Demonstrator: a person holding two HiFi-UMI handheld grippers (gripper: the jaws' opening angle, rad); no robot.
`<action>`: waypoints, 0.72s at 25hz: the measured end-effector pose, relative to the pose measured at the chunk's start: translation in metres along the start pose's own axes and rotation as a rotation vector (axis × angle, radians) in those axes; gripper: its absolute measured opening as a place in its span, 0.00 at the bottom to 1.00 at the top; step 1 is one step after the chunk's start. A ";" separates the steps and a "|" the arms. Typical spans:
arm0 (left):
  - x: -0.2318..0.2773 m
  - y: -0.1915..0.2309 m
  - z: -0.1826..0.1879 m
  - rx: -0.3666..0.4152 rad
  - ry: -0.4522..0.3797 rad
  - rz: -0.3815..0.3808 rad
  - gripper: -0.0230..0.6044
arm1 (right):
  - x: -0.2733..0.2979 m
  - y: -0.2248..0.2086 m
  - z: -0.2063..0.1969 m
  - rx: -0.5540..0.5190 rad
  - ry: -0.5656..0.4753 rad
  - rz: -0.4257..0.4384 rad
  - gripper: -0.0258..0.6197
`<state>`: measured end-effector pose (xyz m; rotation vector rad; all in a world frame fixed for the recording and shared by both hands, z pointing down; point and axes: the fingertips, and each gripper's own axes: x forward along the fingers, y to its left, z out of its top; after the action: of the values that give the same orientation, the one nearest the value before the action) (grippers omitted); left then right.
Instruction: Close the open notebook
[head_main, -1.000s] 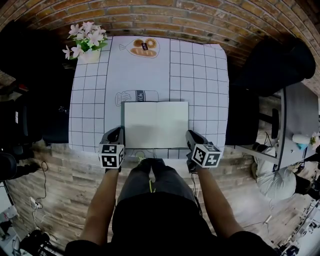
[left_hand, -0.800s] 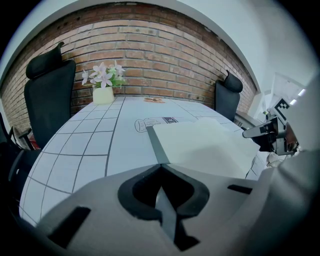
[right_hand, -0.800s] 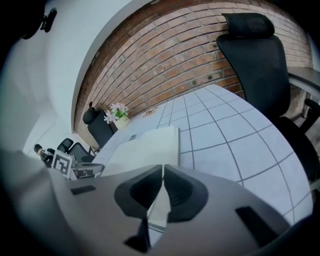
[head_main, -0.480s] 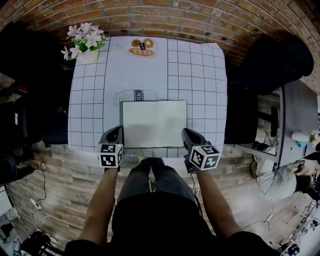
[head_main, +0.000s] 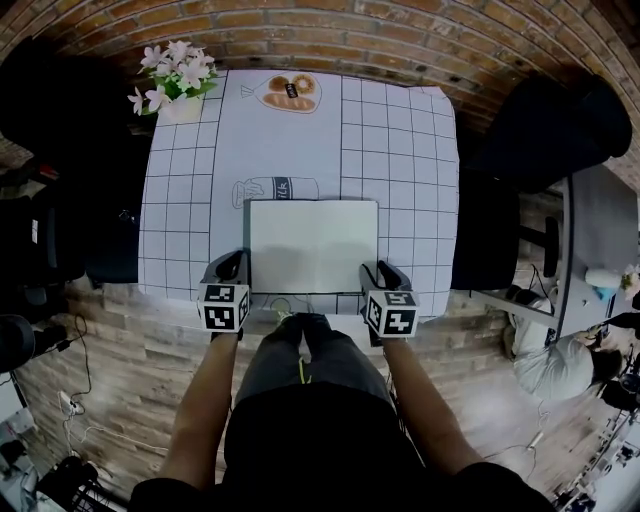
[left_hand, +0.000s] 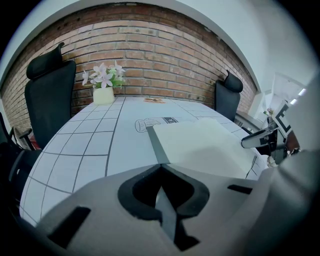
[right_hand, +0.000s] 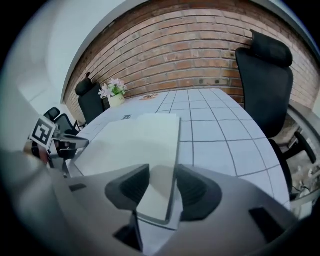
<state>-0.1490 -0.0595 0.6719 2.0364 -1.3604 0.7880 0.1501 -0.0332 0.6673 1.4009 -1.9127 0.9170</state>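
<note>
**Item: notebook** (head_main: 313, 245). Lying open and flat, blank pages up, on the gridded tabletop (head_main: 190, 200). Its near edge sits close to the tabletop's near edge. Not yet closed.

**Left tool** (left_hand: 161, 167). At the notebook's near-left corner, jaws pressed together. The dark cover strip runs right up to their tips. Whether they nip that corner cannot be told.

**Right tool** (right_hand: 161, 172). At the notebook's near-right corner, jaws spread, having just been opening. The corner of the right-hand leaf lies between them, with the pads not bearing on it.

**Beyond the notebook:** flower pot (head_main: 175, 85) at the far-left corner of the tabletop, well apart from the notebook.

**Hazards, as judged:**
- A shallow bite on the right corner may catch only loose sheets, leaving the cover flat and creasing the paper.
- Lifting the corner before the jaws close would let it slip out.
- A sideways pull may slide the notebook off the near edge if the left corner is not pinned.
- The right half, folded across, would land on the left tool if that tool is parked there.
</note>
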 end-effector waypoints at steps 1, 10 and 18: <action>0.000 0.000 0.000 0.002 0.000 0.001 0.08 | 0.000 0.000 0.001 0.028 -0.006 0.009 0.32; -0.001 0.001 0.000 0.003 0.000 0.011 0.08 | -0.004 -0.011 0.005 0.268 -0.018 0.134 0.13; 0.000 0.002 0.000 0.000 -0.004 0.019 0.08 | -0.023 0.000 0.024 0.305 -0.102 0.266 0.10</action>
<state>-0.1511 -0.0599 0.6724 2.0289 -1.3836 0.7917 0.1552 -0.0398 0.6350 1.4030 -2.1405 1.3339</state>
